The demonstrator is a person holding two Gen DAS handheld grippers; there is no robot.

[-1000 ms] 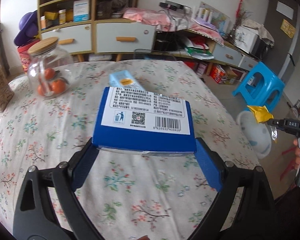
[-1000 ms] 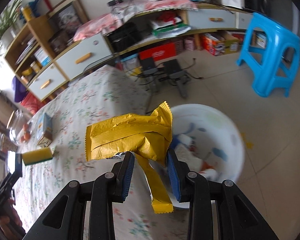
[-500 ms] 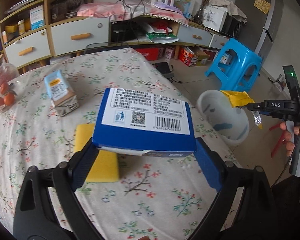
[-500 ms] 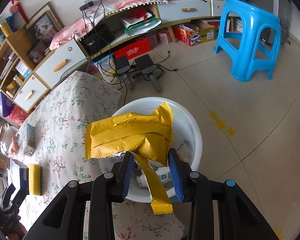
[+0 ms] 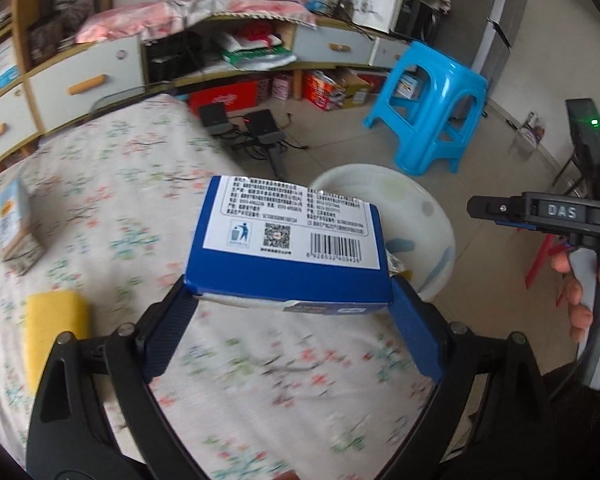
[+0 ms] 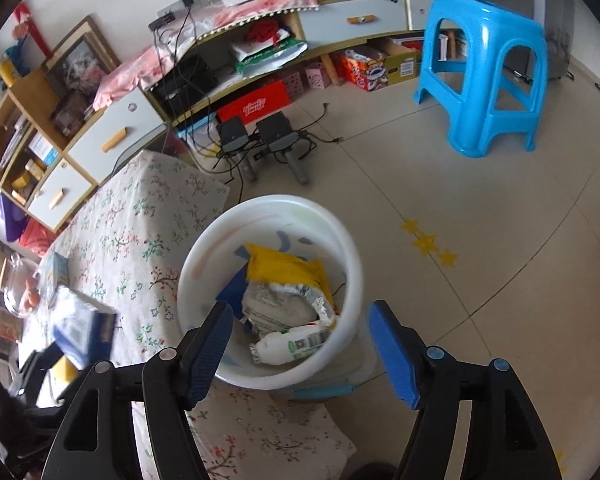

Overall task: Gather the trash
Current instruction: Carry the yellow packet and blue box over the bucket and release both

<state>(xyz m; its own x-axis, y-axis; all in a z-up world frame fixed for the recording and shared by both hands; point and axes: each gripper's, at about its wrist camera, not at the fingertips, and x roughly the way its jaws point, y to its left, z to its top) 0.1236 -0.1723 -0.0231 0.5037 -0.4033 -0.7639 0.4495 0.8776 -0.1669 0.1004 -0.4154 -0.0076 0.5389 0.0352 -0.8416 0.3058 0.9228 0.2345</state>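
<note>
The left gripper [image 5: 290, 312] clamps a blue box [image 5: 288, 236] over the desk [image 5: 140, 184], short of the white bin [image 6: 268, 292]; released early, it would miss. The right gripper [image 6: 300, 352], jaws just opened, is empty above the bin; the yellow wrapper [image 6: 284, 270] lies inside. The bin's near rim is hidden.

Blue-and-white box [image 5: 288, 248], yellow wrapper [image 6: 286, 272], white bin [image 6: 204, 256], floral tablecloth [image 5: 132, 184], blue stool [image 6: 484, 76]
</note>
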